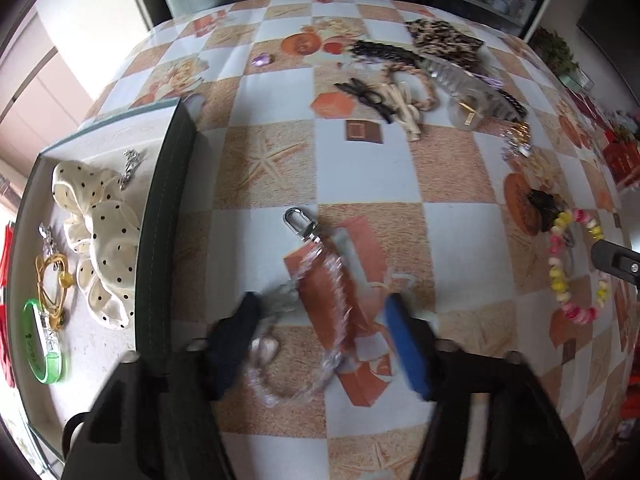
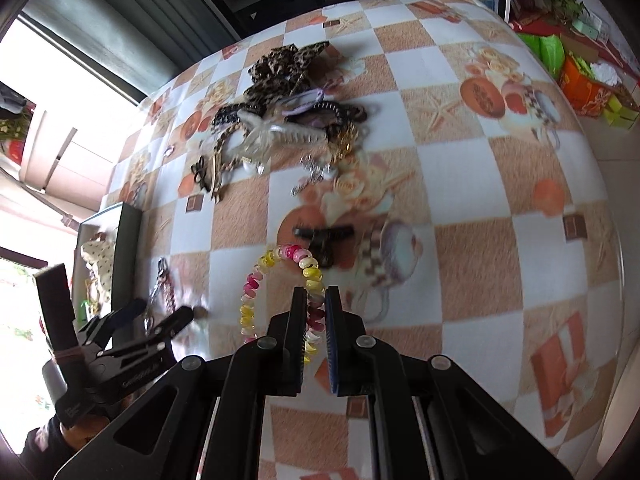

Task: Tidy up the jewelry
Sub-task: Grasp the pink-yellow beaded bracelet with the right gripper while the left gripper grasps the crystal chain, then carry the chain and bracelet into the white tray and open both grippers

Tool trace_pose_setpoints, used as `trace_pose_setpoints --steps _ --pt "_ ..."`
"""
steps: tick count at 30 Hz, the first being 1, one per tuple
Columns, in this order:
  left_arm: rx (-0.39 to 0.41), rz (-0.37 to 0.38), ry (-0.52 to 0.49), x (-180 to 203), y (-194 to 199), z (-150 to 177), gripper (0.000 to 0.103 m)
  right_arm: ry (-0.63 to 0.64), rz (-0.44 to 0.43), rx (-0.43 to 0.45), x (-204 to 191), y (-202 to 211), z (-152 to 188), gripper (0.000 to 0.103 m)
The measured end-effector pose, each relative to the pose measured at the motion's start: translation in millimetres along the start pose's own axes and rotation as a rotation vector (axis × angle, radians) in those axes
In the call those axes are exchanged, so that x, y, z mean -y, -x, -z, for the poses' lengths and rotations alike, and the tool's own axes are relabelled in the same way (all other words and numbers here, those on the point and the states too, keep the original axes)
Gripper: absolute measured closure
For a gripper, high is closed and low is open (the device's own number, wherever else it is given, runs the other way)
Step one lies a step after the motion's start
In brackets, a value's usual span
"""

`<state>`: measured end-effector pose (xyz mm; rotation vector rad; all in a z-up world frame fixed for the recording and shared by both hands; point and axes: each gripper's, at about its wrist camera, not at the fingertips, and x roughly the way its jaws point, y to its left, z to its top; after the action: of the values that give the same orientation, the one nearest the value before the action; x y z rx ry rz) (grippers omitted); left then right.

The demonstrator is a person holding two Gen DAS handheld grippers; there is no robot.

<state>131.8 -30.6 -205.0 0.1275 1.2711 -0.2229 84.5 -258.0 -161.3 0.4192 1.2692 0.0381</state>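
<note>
A table under a checked oilcloth [image 2: 460, 168] printed with starfish, roses and orange gift boxes; bright window to the left, shelves behind.

Right gripper [image 2: 316, 300]: clamped shut on the near arc of a pink-and-yellow beaded bracelet [image 2: 256, 280], remainder of the loop hanging forward toward the cloth. Just beyond the loop, a small dark hair clip [image 2: 324, 240]. Farther back, a heap of hair accessories: leopard-print scrunchie [image 2: 280, 68], clear claw clip [image 2: 280, 136], dark chains and braided pieces.

Left gripper [image 1: 320, 324]: jaws part-way closed around a clear beaded keychain strap [image 1: 332, 300] with a silver snap hook [image 1: 298, 222], flat on the cloth; blur hides whether the pads already press on it, so not counted as gripped. Immediately left, a dark green tray [image 1: 168, 216] holding a cream polka-dot scrunchie [image 1: 100, 240], a green wristband [image 1: 40, 344], a gold cord and small sparkly pieces.

Handling, as a judgement: both beaded pieces light and limp, likely to swing and drape rather than hold shape; glossy beads probably slippery, so best pinched across a single bead or the cord between beads, never on the loose end. Keychain strap better taken mid-strap or at the metal hook, the one stiff part. Bracelet beads translucent, alternating pink, yellow and white; strap beads colourless and faceted-looking, though smeared by motion.
</note>
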Motion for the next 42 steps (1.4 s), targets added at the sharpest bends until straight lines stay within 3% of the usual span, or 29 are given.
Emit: trace_pose_setpoints --steps 1,3,14,28,42 --pt "0.001 0.006 -0.009 2 2 0 0.071 -0.003 -0.001 -0.004 0 0 2 0.093" --pt "-0.005 0.018 -0.015 5 2 0 0.091 -0.01 -0.001 -0.008 1 1 6 0.093" --pt "-0.008 0.103 0.024 11 24 18 0.091 -0.02 -0.009 -0.024 -3 6 21 0.093" --pt "0.002 0.136 0.016 20 62 33 0.091 -0.052 -0.008 -0.077 -6 20 43 0.093" --pt "0.035 0.16 0.057 3 107 46 0.091 -0.004 -0.004 -0.092 -35 46 44 0.093"
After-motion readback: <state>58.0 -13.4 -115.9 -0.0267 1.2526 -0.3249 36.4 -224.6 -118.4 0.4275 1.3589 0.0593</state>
